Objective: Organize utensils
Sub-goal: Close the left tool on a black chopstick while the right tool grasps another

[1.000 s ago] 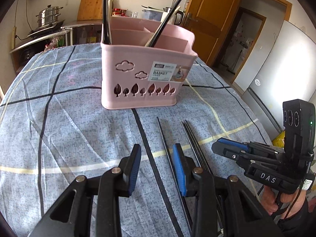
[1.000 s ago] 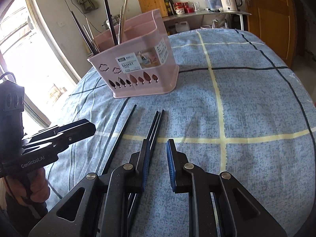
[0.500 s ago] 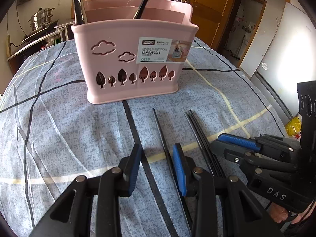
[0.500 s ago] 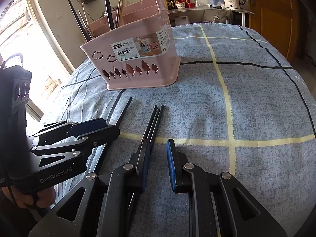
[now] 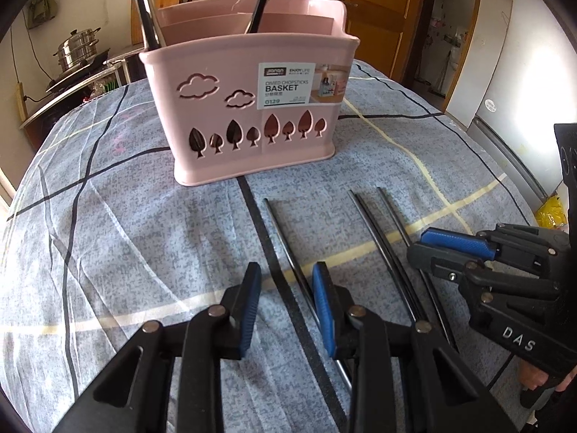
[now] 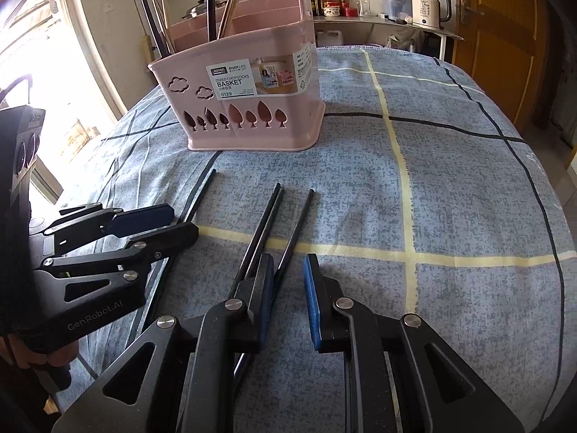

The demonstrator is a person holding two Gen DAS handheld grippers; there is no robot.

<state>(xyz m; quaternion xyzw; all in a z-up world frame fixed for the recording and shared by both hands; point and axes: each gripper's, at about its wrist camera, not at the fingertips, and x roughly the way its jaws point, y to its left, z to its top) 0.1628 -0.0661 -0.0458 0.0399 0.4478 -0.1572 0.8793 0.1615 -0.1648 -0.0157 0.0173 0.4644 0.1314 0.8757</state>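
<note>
Table: a big surface under a blue-grey cloth [image 5: 144, 238] with black and pale yellow lines crossing it.
Basket: a pink divided chopstick basket [image 5: 249, 108] stands upright on the far middle of the cloth; cloud and leaf shapes are cut in its front wall, and a white label is on it.
Utensils in basket: several dark and pale sticks [image 6: 212, 7] stand in its compartments and lean a little; I cannot tell which compartment each is in.
Left gripper: the left gripper [image 5: 286, 303] points down at the cloth near the black stripe. Its jaws are closing, with a gap between the blue pads. 1 black chopstick [image 5: 285, 245] lies on the cloth and runs toward the right finger, close beside its pad; whether the pad touches it I cannot tell.
Right gripper: the right gripper [image 6: 288, 299] is just to the right of the left one, also tilted down. Its jaws stand a little apart, grasping nothing. 1 single chopstick [image 6: 297, 223] runs into the gap between the pads, touching neither as far as I see.
Pair of chopsticks: 2 black chopsticks [image 6: 263, 220] lie together, touching, and pass under the left finger of the right gripper.
All loose chopsticks: 4 on the cloth, in front of the basket, their far tips pointing at it.
</note>
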